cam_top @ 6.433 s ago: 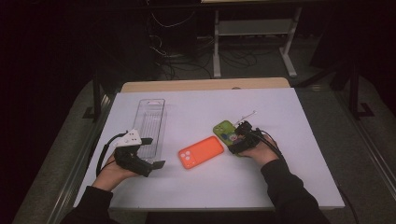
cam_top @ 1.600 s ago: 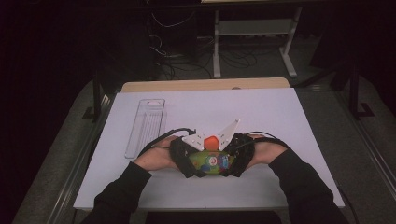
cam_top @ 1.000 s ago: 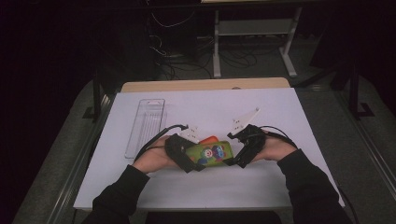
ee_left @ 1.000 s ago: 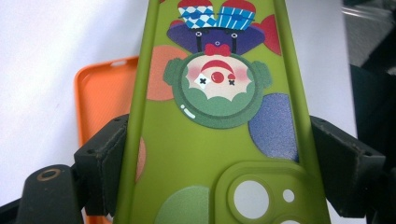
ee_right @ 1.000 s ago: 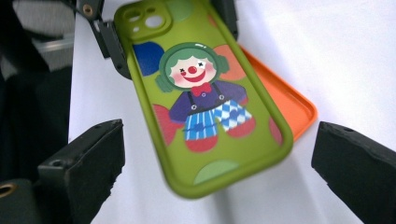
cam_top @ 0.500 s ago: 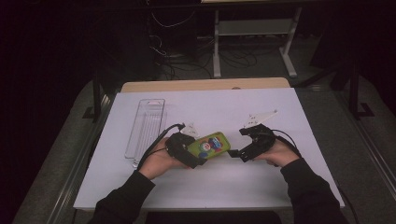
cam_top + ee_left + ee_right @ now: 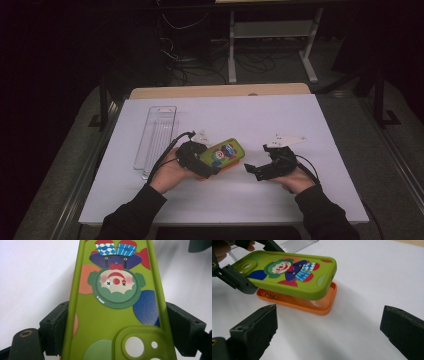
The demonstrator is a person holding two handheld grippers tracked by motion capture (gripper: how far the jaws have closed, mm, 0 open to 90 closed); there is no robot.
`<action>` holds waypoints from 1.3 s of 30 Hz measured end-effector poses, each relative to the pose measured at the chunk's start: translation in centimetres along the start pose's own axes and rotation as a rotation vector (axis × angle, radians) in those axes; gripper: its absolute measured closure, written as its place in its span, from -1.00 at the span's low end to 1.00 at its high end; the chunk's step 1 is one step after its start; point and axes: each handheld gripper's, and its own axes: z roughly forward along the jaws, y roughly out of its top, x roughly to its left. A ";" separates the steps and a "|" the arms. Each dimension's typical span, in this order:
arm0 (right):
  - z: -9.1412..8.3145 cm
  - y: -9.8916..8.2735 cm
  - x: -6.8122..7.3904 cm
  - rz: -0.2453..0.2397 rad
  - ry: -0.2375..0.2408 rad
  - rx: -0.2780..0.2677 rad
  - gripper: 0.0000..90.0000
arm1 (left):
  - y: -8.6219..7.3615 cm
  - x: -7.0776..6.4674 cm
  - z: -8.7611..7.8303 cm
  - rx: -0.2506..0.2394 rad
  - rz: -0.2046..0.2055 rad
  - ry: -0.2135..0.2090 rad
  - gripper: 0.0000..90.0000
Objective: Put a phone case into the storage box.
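White counter (image 7: 310, 125) filled the scene. At its centre, the left hand-held gripper (image 7: 202, 167) clamped the green case (image 7: 222, 154) above the orange case (image 7: 322, 307). At three o'clock, the right hand-held gripper (image 7: 255, 170) hovered, jaws apart.

Brightly lit on the white surface (image 7: 300, 125), near black beyond it. Soft shadow under the green case (image 7: 294, 275), just beyond the fingers. Mild blur on the nearest fingers (image 7: 254, 327). Slight glare on the surface past them.
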 end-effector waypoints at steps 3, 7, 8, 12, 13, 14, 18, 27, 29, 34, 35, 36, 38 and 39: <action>0.2 -0.4 -0.1 0.019 -0.009 0.004 -1.00 | 0.0 0.0 0.0 0.002 -0.002 0.004 -0.65; 0.7 -0.7 -0.1 0.013 -0.045 0.008 -1.00 | 0.1 0.3 -0.3 0.023 0.015 -0.004 -0.65; 0.8 -0.7 -0.1 0.010 -0.053 0.008 -1.00 | 0.0 0.3 -0.3 0.020 0.013 -0.003 -0.65; 0.8 -0.7 -0.1 0.006 -0.060 0.006 -1.00 | 0.0 0.3 -0.3 0.017 0.008 -0.005 -0.65; 0.8 -0.7 -0.1 0.001 -0.062 0.006 -1.00 | 0.0 0.3 -0.3 0.018 0.011 -0.006 -0.65; 0.8 -0.7 -0.1 -0.003 -0.063 0.005 -1.00 | 0.0 0.3 -0.3 0.019 0.009 -0.005 -0.65; 0.9 -0.7 0.1 -0.034 -0.075 0.013 -1.00 | 0.0 0.4 -0.4 0.018 0.007 -0.006 -0.65; 1.2 -0.6 0.9 -0.148 -0.113 0.046 -1.00 | 0.0 0.3 -0.3 0.020 0.012 -0.009 -0.65; 1.2 -0.6 1.0 -0.159 -0.112 0.046 -1.00 | 0.0 0.3 -0.3 0.021 0.016 -0.008 -0.65; 1.1 -0.4 1.3 -0.197 -0.132 0.041 -1.00 | 0.1 0.3 -0.3 0.019 0.016 -0.014 -0.65; 1.1 -0.4 1.4 -0.191 -0.126 0.039 -1.00 | 0.1 0.3 -0.3 0.019 0.017 -0.011 -0.65; 1.1 -0.3 1.4 -0.199 -0.124 0.036 -1.00 | 0.1 0.3 -0.3 0.017 0.014 -0.012 -0.65; 1.1 -0.3 1.5 -0.206 -0.131 0.038 -1.00 | 0.1 0.3 -0.3 0.018 0.015 -0.012 -0.65; 1.1 -0.3 1.5 -0.207 -0.131 0.038 -1.00 | 0.1 0.3 -0.3 0.017 0.013 -0.013 -0.65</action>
